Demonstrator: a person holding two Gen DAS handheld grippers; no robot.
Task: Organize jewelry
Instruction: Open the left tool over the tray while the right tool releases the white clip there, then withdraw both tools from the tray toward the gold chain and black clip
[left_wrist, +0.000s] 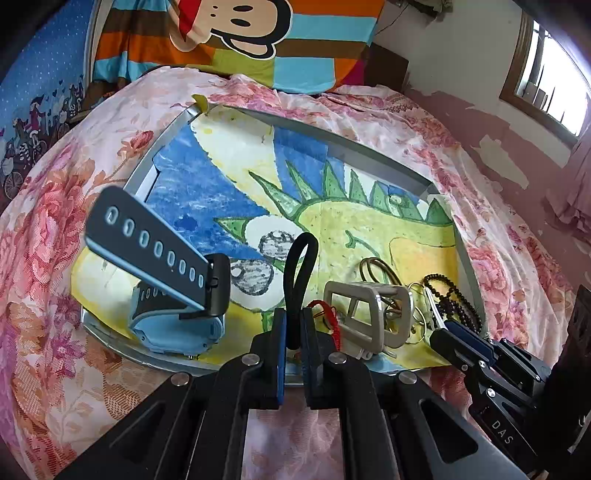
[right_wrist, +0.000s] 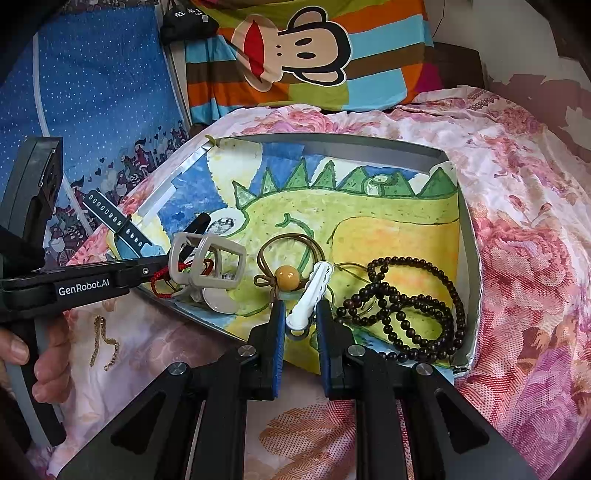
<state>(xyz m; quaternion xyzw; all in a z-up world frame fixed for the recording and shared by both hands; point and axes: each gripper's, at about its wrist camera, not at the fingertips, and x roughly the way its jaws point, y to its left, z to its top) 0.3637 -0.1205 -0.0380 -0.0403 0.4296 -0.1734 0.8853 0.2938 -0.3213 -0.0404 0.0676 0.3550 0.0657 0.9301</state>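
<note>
A black hair tie (left_wrist: 301, 273) stands up as a loop from my left gripper (left_wrist: 293, 325), which is shut on its lower end over the front of the metal tray (left_wrist: 369, 147). My right gripper (right_wrist: 301, 317) is shut on a white hair clip (right_wrist: 310, 291) just above the tray's floor. Beside that clip lie a brown cord with an amber bead (right_wrist: 286, 277) and a dark bead necklace (right_wrist: 406, 314). A beige hair clip (right_wrist: 210, 266) and a red string (right_wrist: 162, 280) sit next to my left gripper (right_wrist: 166, 261), hiding its tips in the right wrist view.
A blue watch (left_wrist: 166, 295) rests at the tray's left front, strap raised. The tray is lined with a dinosaur drawing (right_wrist: 369, 229) and lies on a floral bedsheet (right_wrist: 517, 258). A gold chain (right_wrist: 103, 343) lies on the sheet outside the tray. A striped monkey pillow (left_wrist: 236, 40) is behind.
</note>
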